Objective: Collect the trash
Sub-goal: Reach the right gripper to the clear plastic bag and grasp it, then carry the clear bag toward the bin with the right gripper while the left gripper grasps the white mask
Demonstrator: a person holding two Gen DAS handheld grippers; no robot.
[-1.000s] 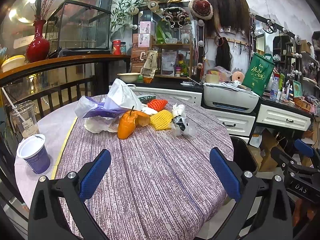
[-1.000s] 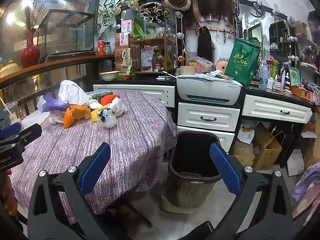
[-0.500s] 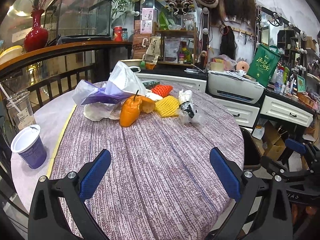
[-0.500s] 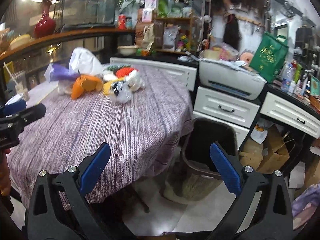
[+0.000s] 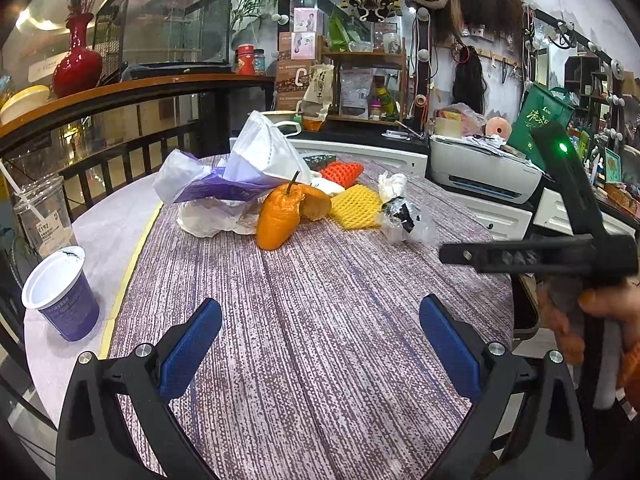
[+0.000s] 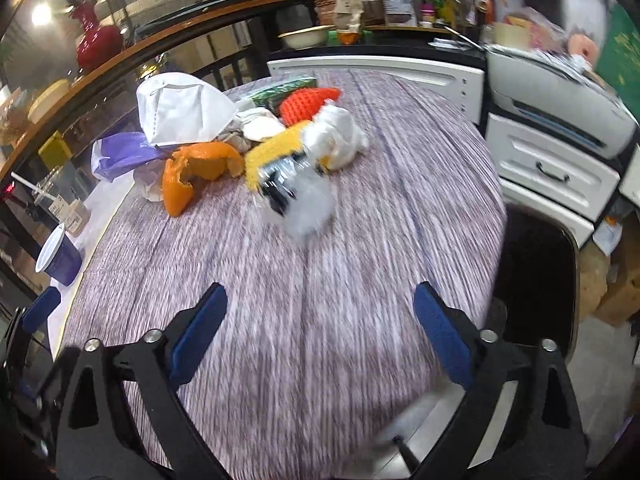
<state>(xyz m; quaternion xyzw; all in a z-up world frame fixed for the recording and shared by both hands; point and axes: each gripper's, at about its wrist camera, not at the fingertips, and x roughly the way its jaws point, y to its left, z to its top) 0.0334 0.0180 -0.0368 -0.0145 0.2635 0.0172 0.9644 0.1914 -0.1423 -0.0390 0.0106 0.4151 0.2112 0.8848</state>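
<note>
A heap of trash lies at the far side of the round table (image 5: 320, 320): orange peel (image 5: 280, 216), yellow foam net (image 5: 356, 210), red foam net (image 5: 342, 172), clear plastic wrapper (image 5: 404, 216), white face mask (image 5: 260, 156), purple bag (image 5: 208, 188). The heap also shows in the right wrist view: peel (image 6: 192, 172), wrapper (image 6: 300, 200), mask (image 6: 180, 116). My left gripper (image 5: 320, 348) is open and empty over the near table. My right gripper (image 6: 320, 332) is open and empty, above the table, short of the wrapper.
A purple cup (image 5: 64, 300) and a clear drink cup (image 5: 44, 216) stand at the table's left edge. A black trash bin (image 6: 536, 272) sits on the floor right of the table. White drawers (image 6: 556, 168) and a printer (image 5: 484, 172) stand behind.
My right gripper has swung left from the bin and floor to above the table, facing the trash heap. My left gripper has moved a little closer to the heap.
</note>
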